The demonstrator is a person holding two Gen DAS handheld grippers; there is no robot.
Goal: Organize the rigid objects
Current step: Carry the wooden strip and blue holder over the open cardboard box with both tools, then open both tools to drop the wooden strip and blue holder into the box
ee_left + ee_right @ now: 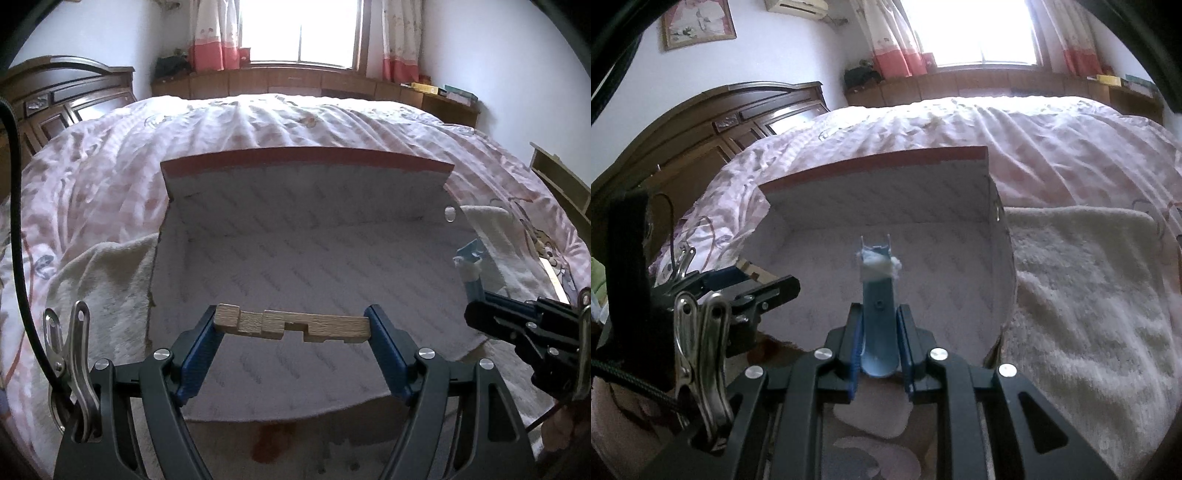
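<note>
Left claw point(292, 326) grips a notched wooden block point(291, 325) by its two ends, blue pads pressed against either tip, and the block hangs level above the open cardboard box point(303, 236). The box sits on a cream towel point(99, 280) spread over the pink patterned bedspread point(110, 155), its far wall upright with a red strip along the top edge.

Over on the right, the right claw point(878, 334) is clamped on a blue plastic piece point(878, 295), a narrow channel-shaped strip standing upright between the fingers, with a wad of white material wrapped near its top. It too is held over the box's white printed floor point(923, 280). From the left wrist view that same blue piece point(471, 266) shows at the box's right wall, the right claw's black body just beside it.

The left claw point(738, 291) enters at the left side of the right wrist view, near the box's left edge. Behind the bed, a dark wooden headboard point(701, 122) and a bright window with pink-hemmed curtains point(212, 37).
</note>
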